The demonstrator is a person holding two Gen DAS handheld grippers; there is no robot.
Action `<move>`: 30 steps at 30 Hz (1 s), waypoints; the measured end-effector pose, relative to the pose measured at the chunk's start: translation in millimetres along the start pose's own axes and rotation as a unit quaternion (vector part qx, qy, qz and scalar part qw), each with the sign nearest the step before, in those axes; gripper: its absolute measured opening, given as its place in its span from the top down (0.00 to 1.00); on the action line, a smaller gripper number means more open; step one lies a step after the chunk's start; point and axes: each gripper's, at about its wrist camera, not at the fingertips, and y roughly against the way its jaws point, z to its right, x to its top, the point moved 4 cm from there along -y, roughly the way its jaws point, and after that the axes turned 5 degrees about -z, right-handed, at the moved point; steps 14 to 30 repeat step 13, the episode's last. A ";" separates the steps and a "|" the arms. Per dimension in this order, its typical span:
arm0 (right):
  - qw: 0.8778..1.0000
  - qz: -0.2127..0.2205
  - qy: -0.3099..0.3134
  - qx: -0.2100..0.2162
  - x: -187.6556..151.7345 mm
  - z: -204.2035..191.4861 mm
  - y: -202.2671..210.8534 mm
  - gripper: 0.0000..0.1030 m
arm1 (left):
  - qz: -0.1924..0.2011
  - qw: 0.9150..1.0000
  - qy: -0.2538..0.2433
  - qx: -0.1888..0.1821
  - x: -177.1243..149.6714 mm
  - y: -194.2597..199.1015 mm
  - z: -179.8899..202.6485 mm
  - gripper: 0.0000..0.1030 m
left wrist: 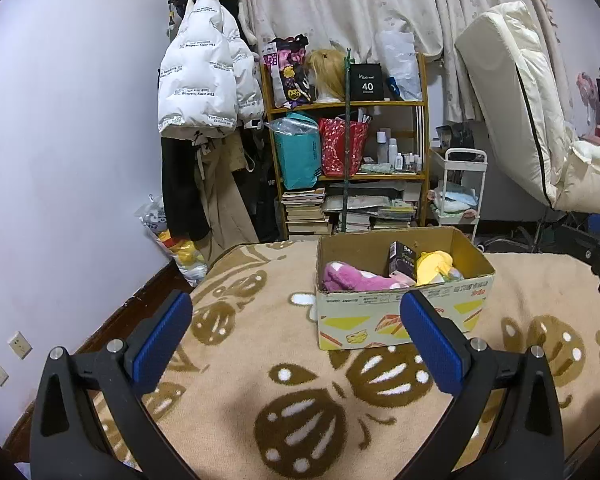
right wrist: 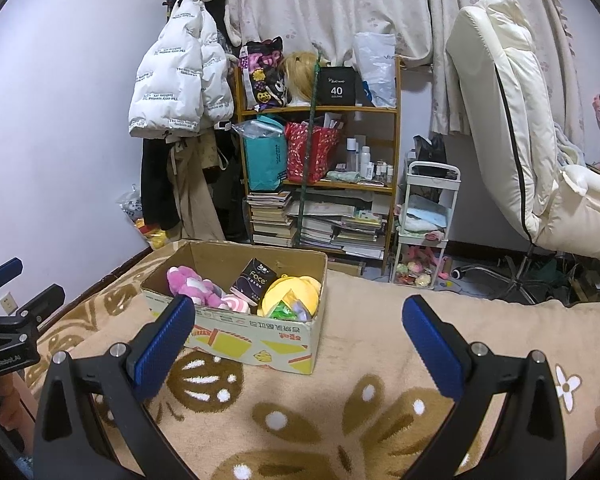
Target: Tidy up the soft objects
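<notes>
One box (right wrist: pixel 260 344), two plush toys (right wrist: pixel 188 284)

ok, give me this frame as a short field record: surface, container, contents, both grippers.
surface: beige fleece blanket with brown flower pattern
container: open cardboard box with yellow and red print, resting on the blanket
contents: pink plush toy, black tissue pack standing tilted, yellow plush toy, small green packet
left gripper: open, empty, short of the box
right gripper: open, empty, short of the box
loose items on blanket: none visible
</notes>
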 end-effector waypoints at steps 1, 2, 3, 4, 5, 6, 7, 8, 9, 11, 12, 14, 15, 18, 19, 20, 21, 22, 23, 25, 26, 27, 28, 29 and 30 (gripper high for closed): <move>1.000 0.000 0.000 0.000 -0.7 1.0 -0.1 0.00 | 0.001 1.000 0.000 0.001 -0.1 0.3 -0.1 0.01; 1.000 0.001 0.000 0.000 -0.2 0.5 0.1 0.00 | 0.000 1.000 0.000 0.000 -0.9 0.1 0.0 0.01; 1.000 0.000 0.000 0.000 -0.5 1.1 -0.3 0.00 | 0.000 1.000 0.000 0.000 -0.9 0.1 -0.1 0.01; 1.000 0.000 0.000 0.000 -0.6 1.1 -0.4 0.00 | -0.001 1.000 0.000 0.001 -1.1 0.3 0.0 0.01; 1.000 0.000 0.000 0.000 -0.6 0.9 -0.2 0.00 | -0.001 1.000 -0.001 0.001 -1.0 0.3 0.0 0.01; 1.000 0.000 0.000 0.000 -0.6 1.0 -0.1 0.00 | -0.002 1.000 -0.001 0.001 -0.5 0.6 0.2 0.01; 1.000 0.000 0.000 0.000 -0.5 1.1 -0.3 0.00 | -0.002 1.000 -0.001 0.001 -0.6 0.9 0.2 0.01; 1.000 0.000 0.000 0.000 0.5 -0.2 0.1 0.00 | -0.002 1.000 -0.001 0.001 -0.8 0.9 0.3 0.01; 1.000 0.000 0.000 0.000 -0.3 1.2 -0.1 0.00 | -0.001 1.000 -0.001 0.002 -0.2 0.7 0.3 0.01; 1.000 0.000 0.000 0.000 -0.1 1.7 -0.5 0.00 | -0.002 1.000 0.000 0.001 -0.5 0.7 0.1 0.01; 1.000 0.000 0.001 0.000 -0.1 1.8 -0.3 0.00 | -0.002 1.000 0.000 0.002 0.0 0.5 -0.1 0.01; 1.000 0.000 0.001 0.000 0.4 1.2 0.0 0.00 | -0.002 1.000 -0.001 0.001 0.0 0.4 -0.4 0.01; 1.000 0.000 0.001 0.000 0.4 1.2 0.0 0.00 | -0.002 1.000 -0.001 0.001 0.0 0.4 -0.4 0.01; 1.000 0.000 0.001 0.000 0.4 1.2 0.0 0.00 | -0.002 1.000 -0.001 0.001 0.0 0.4 -0.4 0.01; 1.000 0.000 0.001 0.000 0.4 1.2 0.0 0.00 | -0.002 1.000 -0.001 0.001 0.0 0.4 -0.4 0.01; 1.000 0.000 0.001 0.000 0.4 1.2 0.0 0.00 | -0.002 1.000 -0.001 0.001 0.0 0.4 -0.4 0.01; 1.000 0.000 0.001 0.000 0.4 1.2 0.0 0.00 | -0.002 1.000 -0.001 0.001 0.0 0.4 -0.4 0.01; 1.000 0.000 0.001 0.000 0.4 1.2 0.0 0.00 | -0.002 1.000 -0.001 0.001 0.0 0.4 -0.4 0.01; 1.000 0.000 0.001 0.000 0.4 1.2 0.0 0.00 | -0.002 1.000 -0.001 0.001 0.0 0.4 -0.4 0.01; 1.000 0.000 0.001 0.000 0.4 1.2 0.0 0.00 | -0.002 1.000 -0.001 0.001 0.0 0.4 -0.4 0.01; 1.000 0.000 0.001 0.000 0.4 1.2 0.0 0.00 | -0.002 1.000 -0.001 0.001 0.0 0.4 -0.4 0.01; 1.000 0.000 0.001 0.000 0.4 1.2 0.0 0.00 | -0.002 1.000 -0.001 0.001 0.0 0.4 -0.4 0.01; 1.000 0.000 0.001 0.000 0.4 1.2 0.0 0.00 | -0.002 1.000 -0.001 0.001 0.0 0.4 -0.4 0.01; 1.000 0.000 0.001 0.000 0.4 1.2 0.0 0.00 | -0.002 1.000 -0.001 0.001 0.0 0.4 -0.4 0.01; 1.000 0.000 0.001 0.000 0.4 1.2 0.0 0.00 | -0.002 1.000 -0.001 0.001 0.0 0.4 -0.4 0.01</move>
